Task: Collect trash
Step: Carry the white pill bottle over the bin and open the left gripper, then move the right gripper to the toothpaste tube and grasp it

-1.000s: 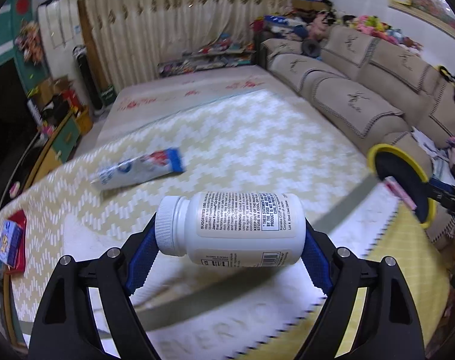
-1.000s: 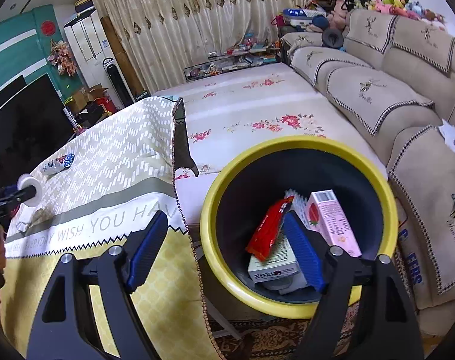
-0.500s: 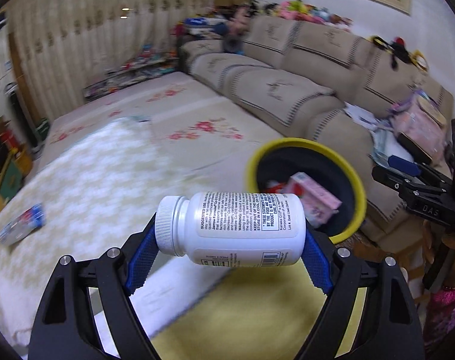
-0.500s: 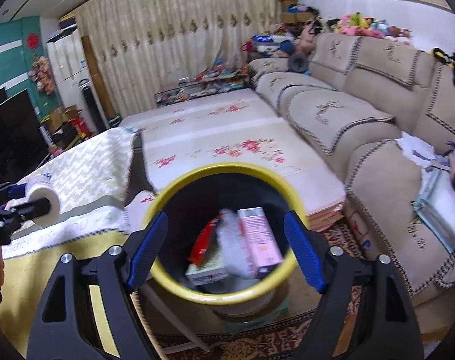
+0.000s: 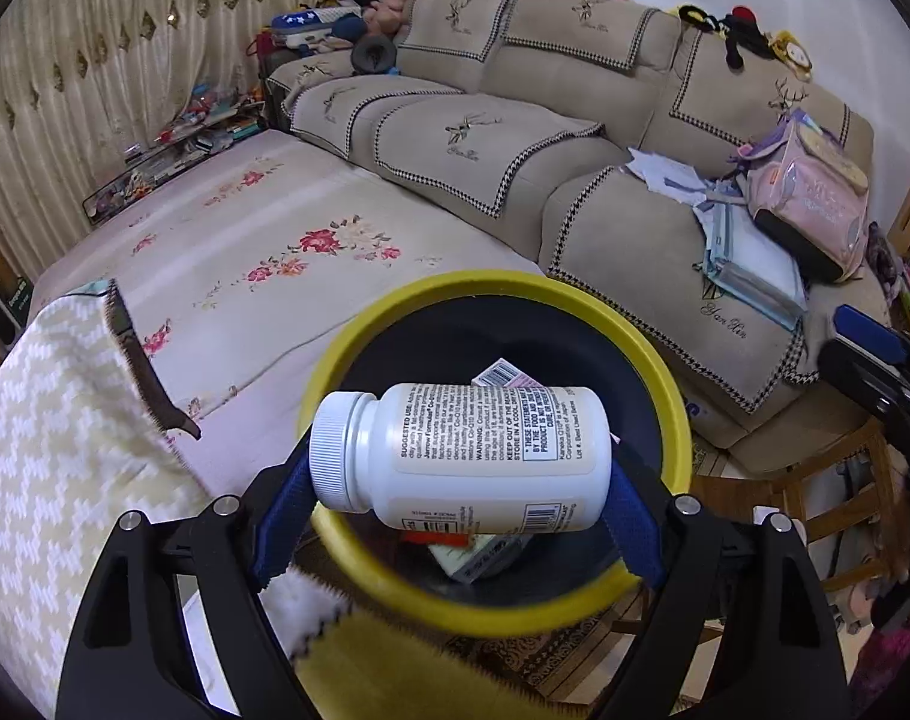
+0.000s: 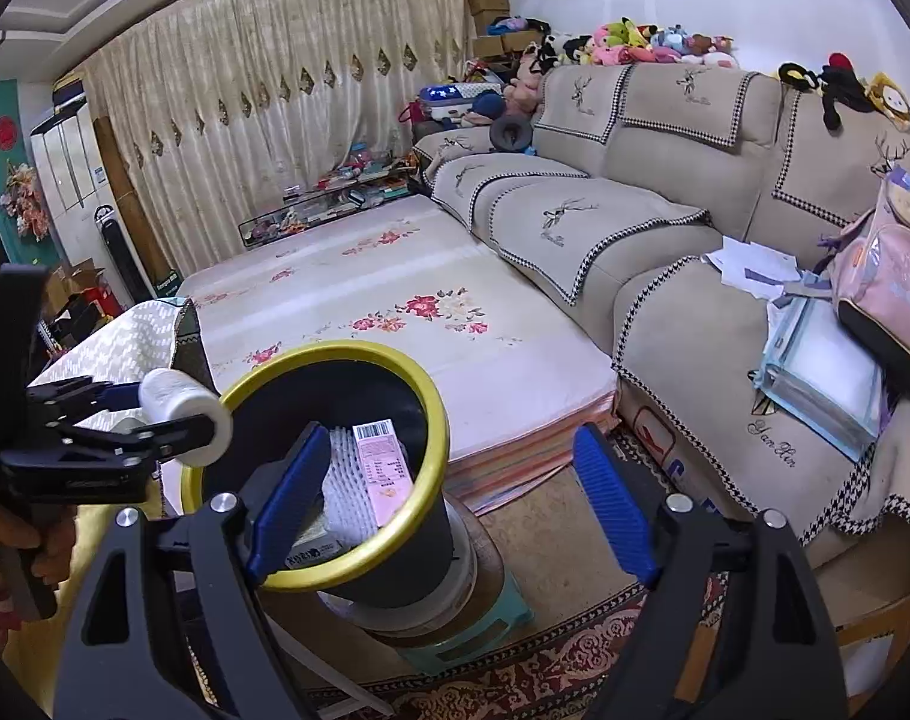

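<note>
The left gripper has swung its clamped white plastic pill bottle over the yellow-rimmed black bin, rim at six o'clock; the right gripper hangs spread, empty.

Right tongs agape beside yellow-rimmed bin.

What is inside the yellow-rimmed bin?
The bin holds a pink carton, white bristly item and printed box; anything beneath is hidden.
</note>
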